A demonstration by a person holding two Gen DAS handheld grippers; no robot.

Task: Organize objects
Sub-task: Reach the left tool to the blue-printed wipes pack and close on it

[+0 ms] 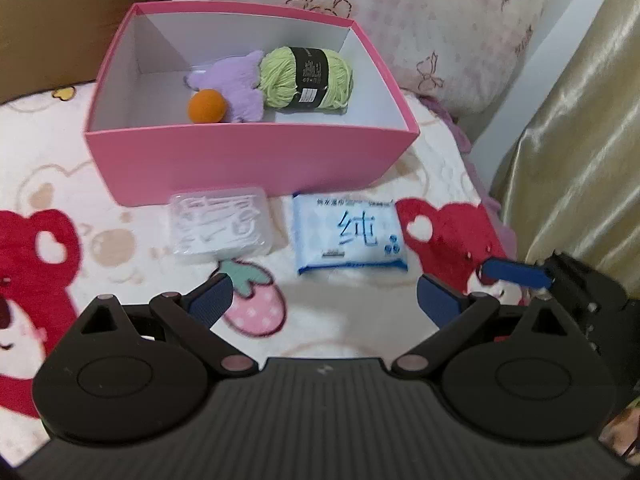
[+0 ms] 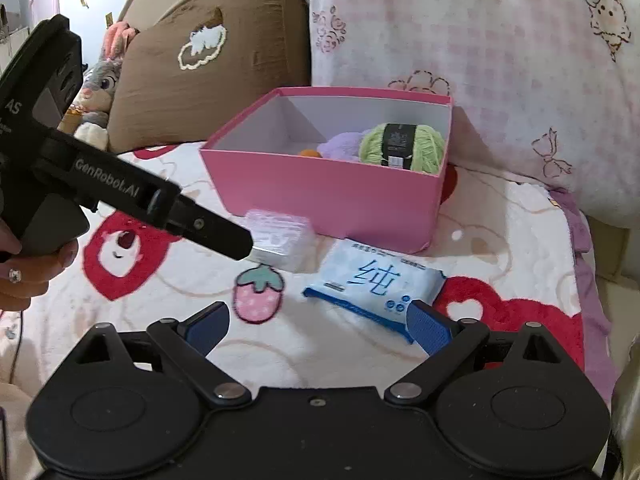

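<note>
A pink box (image 1: 248,160) (image 2: 320,196) stands on the bed blanket. Inside lie a green yarn ball (image 1: 308,78) (image 2: 402,148), a purple plush piece (image 1: 236,88) (image 2: 344,144) and an orange ball (image 1: 207,106) (image 2: 310,153). In front of the box rest a clear plastic case (image 1: 222,222) (image 2: 280,240) and a blue-white wipes pack (image 1: 350,238) (image 2: 376,284). My left gripper (image 1: 324,300) is open, just short of both items, holding nothing. My right gripper (image 2: 318,330) is open with its right finger near the pack's front corner.
The other gripper's blue fingertip (image 1: 516,274) pokes in at the right of the left wrist view. A hand (image 2: 28,268) holds the left gripper's body (image 2: 120,188) above the case. A brown pillow (image 2: 208,64), a pink pillow (image 2: 480,60), a plush rabbit (image 2: 100,84) and a gold curtain (image 1: 580,160) surround the blanket.
</note>
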